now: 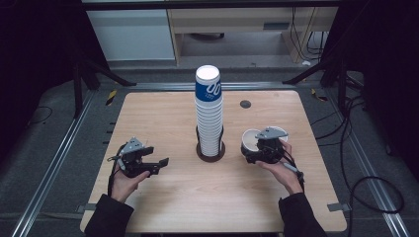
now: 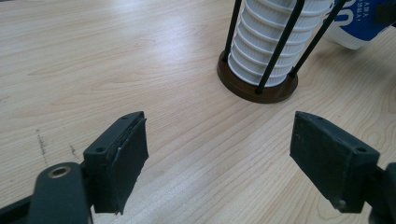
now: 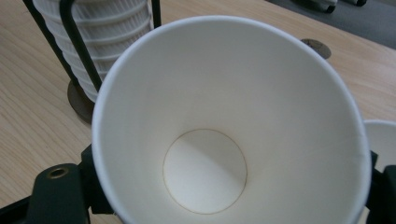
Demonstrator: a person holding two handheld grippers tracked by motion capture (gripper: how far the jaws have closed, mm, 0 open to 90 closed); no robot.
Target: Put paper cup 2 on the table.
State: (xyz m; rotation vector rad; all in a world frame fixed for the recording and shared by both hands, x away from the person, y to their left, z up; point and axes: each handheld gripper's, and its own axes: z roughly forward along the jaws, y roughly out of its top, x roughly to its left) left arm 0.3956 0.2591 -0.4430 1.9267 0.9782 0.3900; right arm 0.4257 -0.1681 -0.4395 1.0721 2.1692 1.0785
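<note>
A tall stack of white ribbed paper cups [image 1: 209, 116], topped by a blue-and-white one, stands in a black wire holder with a brown base [image 1: 211, 152] at the table's centre. To its right, my right gripper [image 1: 262, 148] is shut on a white paper cup [image 1: 250, 139]. That cup [image 3: 224, 126] faces the right gripper view mouth-on, its empty bottom visible, with the jaws on both sides of it. My left gripper [image 1: 157, 156] stands open, low over the wood left of the holder. In the left gripper view its jaws are wide apart around bare table [image 2: 219, 154], with the holder base [image 2: 257, 86] ahead.
A second white cup rim [image 3: 380, 135] shows just right of the held cup. A small dark grommet [image 1: 245, 104] sits in the tabletop [image 1: 158, 113] behind the right hand. Black frame legs and cables surround the table.
</note>
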